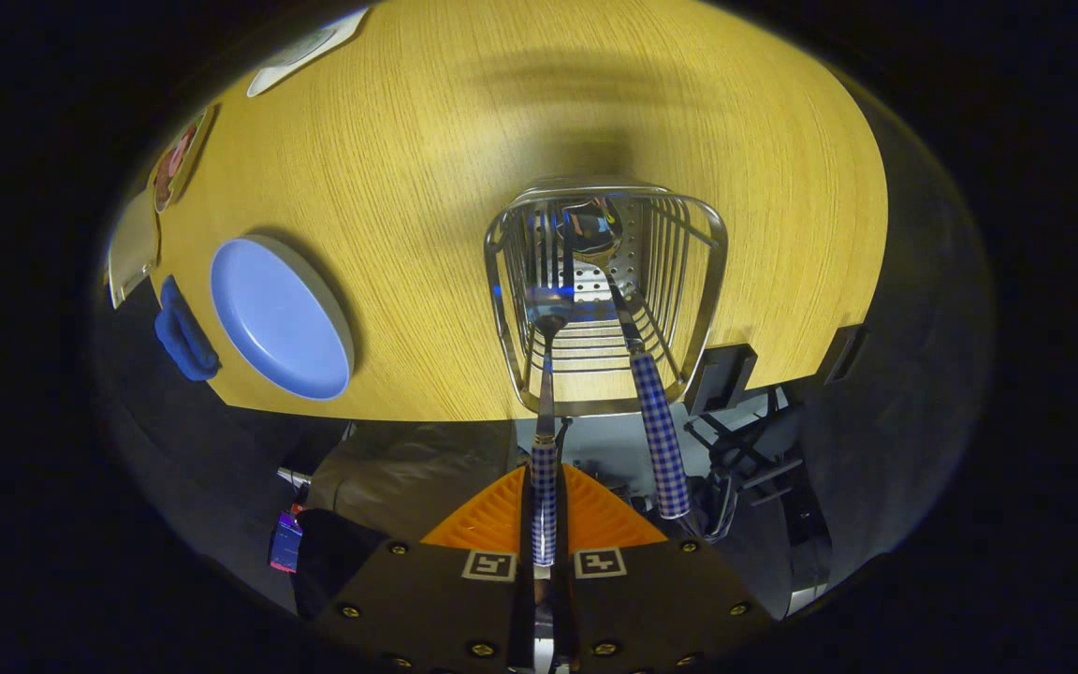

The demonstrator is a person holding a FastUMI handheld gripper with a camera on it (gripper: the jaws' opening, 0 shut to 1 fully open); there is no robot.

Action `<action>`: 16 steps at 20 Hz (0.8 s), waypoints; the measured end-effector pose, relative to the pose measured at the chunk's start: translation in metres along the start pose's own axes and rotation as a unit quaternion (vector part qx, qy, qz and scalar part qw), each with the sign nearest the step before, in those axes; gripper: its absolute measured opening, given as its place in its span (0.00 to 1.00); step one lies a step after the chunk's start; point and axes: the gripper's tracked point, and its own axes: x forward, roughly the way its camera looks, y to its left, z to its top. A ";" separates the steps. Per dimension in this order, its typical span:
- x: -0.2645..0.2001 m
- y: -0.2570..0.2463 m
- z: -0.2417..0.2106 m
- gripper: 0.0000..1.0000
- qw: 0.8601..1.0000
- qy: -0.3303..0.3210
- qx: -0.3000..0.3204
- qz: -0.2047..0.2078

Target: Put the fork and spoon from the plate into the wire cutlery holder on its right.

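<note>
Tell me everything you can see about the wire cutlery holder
The wire cutlery holder is a shiny metal basket of thin bars with a rounded rim and a perforated inner panel. It stands on the wooden table near its edge, right of the blue plate. Two checked-handled utensils stick out of it; the gripper grips one.

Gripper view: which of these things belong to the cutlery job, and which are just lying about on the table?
Job:
- wire holder
- fork, checked handle clamped between the tool fingers, head in the holder
- spoon, already standing in the holder
- blue plate, left of the holder

Lying about:
- blue cloth beside the plate
- cards and white item at the far edge
</note>
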 end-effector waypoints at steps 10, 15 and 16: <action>-0.004 -0.008 -0.001 0.08 0.998 0.058 -0.006 -0.015; -0.005 -0.010 0.005 0.11 0.999 0.033 -0.003 -0.019; -0.006 -0.010 0.004 0.11 0.999 0.028 -0.004 -0.017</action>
